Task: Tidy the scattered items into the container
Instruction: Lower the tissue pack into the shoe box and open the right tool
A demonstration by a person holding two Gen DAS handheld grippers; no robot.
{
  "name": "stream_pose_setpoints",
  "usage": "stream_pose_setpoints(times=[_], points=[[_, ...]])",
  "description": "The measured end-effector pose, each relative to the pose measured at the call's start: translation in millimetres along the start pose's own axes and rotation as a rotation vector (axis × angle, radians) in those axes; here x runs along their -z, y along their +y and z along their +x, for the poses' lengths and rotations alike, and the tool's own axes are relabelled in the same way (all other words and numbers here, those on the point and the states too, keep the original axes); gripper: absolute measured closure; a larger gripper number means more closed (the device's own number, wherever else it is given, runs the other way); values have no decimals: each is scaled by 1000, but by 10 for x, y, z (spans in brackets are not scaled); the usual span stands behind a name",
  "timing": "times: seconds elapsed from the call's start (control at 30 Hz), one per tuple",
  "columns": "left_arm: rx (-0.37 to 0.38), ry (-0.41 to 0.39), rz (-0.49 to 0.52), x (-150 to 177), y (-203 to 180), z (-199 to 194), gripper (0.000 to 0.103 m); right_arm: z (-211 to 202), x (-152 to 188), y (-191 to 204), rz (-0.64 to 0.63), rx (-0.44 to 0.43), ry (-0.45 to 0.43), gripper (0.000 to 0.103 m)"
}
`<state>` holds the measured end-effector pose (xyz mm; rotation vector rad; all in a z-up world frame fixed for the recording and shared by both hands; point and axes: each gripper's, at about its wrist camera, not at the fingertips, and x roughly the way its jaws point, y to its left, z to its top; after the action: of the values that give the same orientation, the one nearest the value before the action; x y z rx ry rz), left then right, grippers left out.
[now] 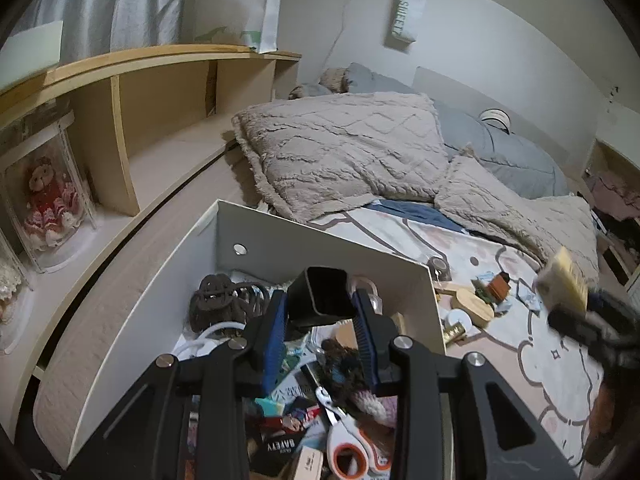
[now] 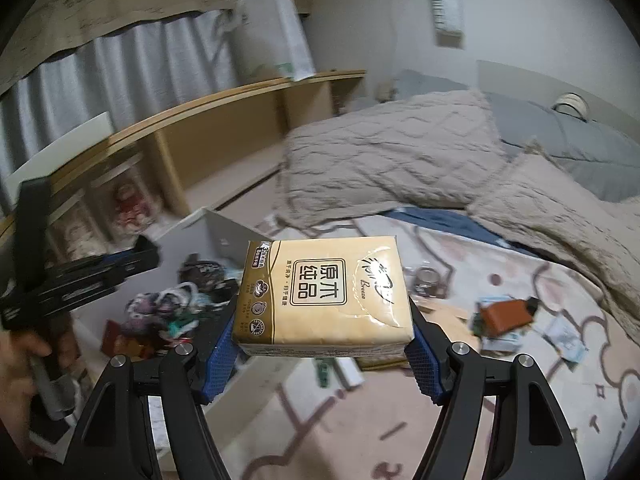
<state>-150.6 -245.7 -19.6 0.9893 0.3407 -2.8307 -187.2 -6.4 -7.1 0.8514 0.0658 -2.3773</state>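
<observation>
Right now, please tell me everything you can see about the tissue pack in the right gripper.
The tissue pack is a soft rectangular block in glossy beige-gold plastic wrap, printed with brown Chinese characters in a framed label and small round icons. It looks sealed and full. It is held in the air, printed face up, tilted slightly, clamped at both ends by the blue pads of the right gripper. Nothing else touches it.

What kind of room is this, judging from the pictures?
Most likely a bedroom in a home: a bed with a fluffy blanket and grey pillows, curtains, and a wooden shelf beside the bed.
</observation>
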Motion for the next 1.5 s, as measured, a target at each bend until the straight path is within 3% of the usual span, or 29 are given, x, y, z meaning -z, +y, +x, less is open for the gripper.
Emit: stream_pose_setpoints(times=[0.3,0.57,0.6,0.63,0.67,0.77,1.03,1.5], points=[[-33,97,-26,-130,118,290,70,223,-56,531,-161,-66,68,29],[-31,153,-29,-64,145,499,69,439,91,706,-199,-112,131,29],[-37,155,-27,-50,146,511,60,468,102,711,-198,-112,138,29],[-58,158,-19,-33,144,519,37,499,111,710,-189,-106,146,29],[-82,151,-10,-26,139,513,30,530,117,700,-181,-108,154,29],[-134,128,44,-11,118,468,29,606,140,672,-161,-125,169,29],[-134,111,39,-2,226,356,29,825,227,661,-86,-194,211,29],[-108,26,-108,-140,560,14,29,1031,470,1305,-128,-325,282,29]])
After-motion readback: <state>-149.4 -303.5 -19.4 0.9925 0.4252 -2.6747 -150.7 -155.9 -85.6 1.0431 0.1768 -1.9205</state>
